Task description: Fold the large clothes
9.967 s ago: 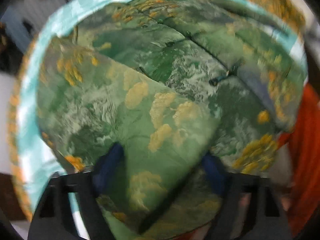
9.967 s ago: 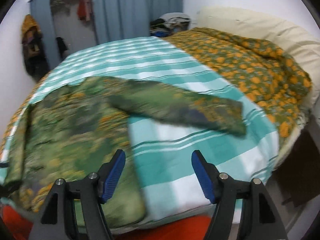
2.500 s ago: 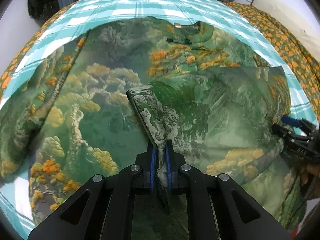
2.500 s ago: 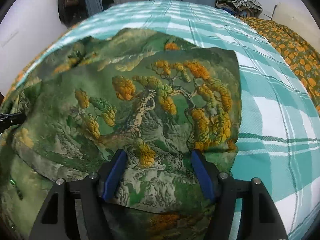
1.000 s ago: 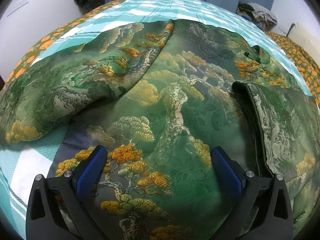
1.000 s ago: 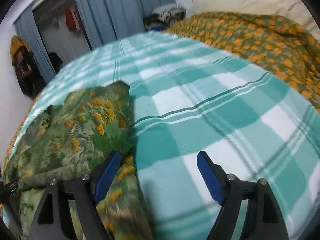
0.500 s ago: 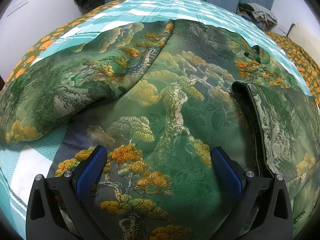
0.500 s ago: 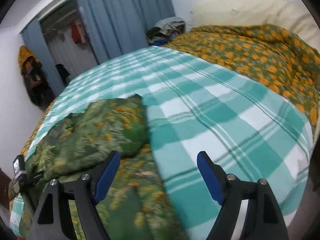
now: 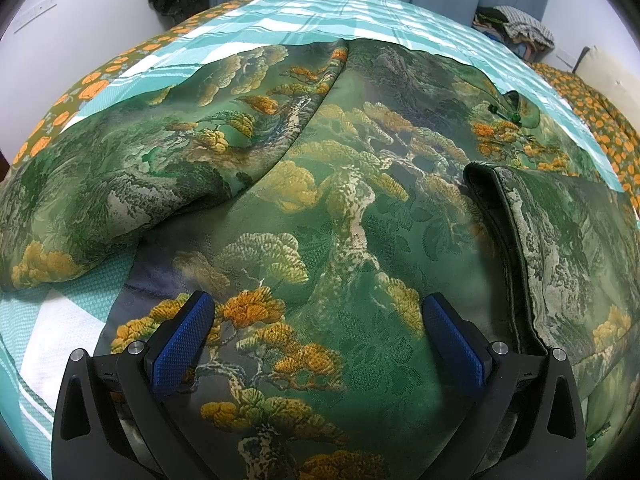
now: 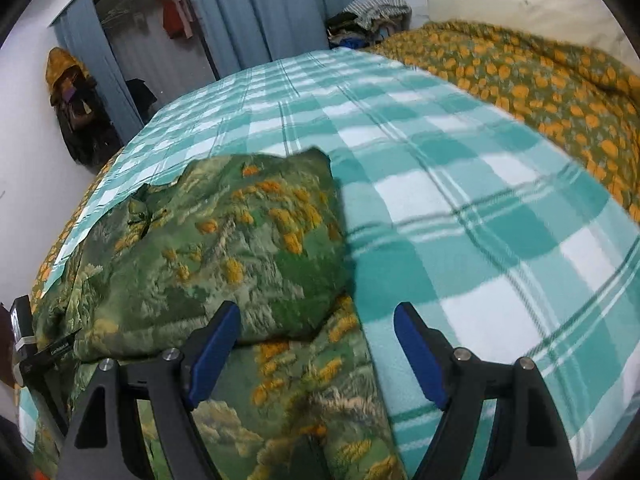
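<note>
A large green garment (image 9: 340, 208) with orange and cream tree print lies spread on the bed. Its right sleeve (image 9: 560, 248) is folded in over the body; the left sleeve (image 9: 140, 176) lies spread out to the left. My left gripper (image 9: 316, 332) is open and empty, low over the garment's near part. In the right wrist view the garment (image 10: 240, 248) lies at the left with the folded sleeve on top. My right gripper (image 10: 316, 344) is open and empty above the garment's right edge. The left gripper (image 10: 24, 344) shows at the far left.
The bed has a teal and white checked cover (image 10: 460, 184). An orange-flowered quilt (image 10: 540, 80) and a pillow (image 10: 520, 4) lie at the right. A pile of clothes (image 10: 372, 16) and blue curtains (image 10: 280, 8) are behind the bed.
The left gripper let go of the folded sleeve earlier and now rests still. The right gripper has swung up and back toward the garment's right edge over the last second.
</note>
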Demonstrator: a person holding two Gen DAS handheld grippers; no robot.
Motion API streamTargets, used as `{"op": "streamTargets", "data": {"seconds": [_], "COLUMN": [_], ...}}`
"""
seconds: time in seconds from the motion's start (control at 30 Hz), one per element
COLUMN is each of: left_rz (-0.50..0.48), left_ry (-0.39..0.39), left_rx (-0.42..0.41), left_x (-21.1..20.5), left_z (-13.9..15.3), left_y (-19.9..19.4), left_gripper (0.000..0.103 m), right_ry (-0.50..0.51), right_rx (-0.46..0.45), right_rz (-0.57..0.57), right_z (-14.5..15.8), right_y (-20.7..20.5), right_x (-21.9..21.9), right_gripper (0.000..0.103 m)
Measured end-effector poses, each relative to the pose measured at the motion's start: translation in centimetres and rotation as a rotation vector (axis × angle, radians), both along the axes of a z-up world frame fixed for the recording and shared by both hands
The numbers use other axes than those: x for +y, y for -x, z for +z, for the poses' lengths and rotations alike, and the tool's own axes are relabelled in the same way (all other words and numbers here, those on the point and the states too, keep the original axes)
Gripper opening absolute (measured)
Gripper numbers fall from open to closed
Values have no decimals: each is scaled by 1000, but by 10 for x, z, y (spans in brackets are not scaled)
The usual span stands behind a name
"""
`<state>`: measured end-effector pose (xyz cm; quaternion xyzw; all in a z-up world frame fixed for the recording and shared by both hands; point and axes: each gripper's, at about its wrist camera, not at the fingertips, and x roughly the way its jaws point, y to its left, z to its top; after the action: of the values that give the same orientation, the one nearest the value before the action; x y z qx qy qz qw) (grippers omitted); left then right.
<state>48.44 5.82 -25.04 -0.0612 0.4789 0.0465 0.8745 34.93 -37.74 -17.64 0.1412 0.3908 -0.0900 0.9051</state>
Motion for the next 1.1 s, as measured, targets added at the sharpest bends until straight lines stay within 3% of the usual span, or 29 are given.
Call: {"op": "streamTargets", "data": {"seconds": [0.2, 0.33, 0.6, 0.7, 1.1], "left_rz": [0, 0, 0, 0, 1], "left_ry": [0, 0, 0, 0, 5], "left_rx": [1, 0, 0, 0, -6], "left_x": [0, 0, 0, 0, 0], "left_z": [0, 0, 0, 0, 0], "left_y": [0, 0, 0, 0, 1], "left_gripper": [103, 103, 103, 103, 103], "right_ry": [12, -108, 15, 20, 39], "right_rx": [-132, -85, -137, -141, -122], "right_rz": [14, 6, 57, 80, 218], "right_z": [10, -6, 33, 42, 44], "right_y": [3, 17, 55, 66, 87], "right_x": [20, 36, 52, 58, 100], "right_gripper": [81, 81, 81, 81, 81]}}
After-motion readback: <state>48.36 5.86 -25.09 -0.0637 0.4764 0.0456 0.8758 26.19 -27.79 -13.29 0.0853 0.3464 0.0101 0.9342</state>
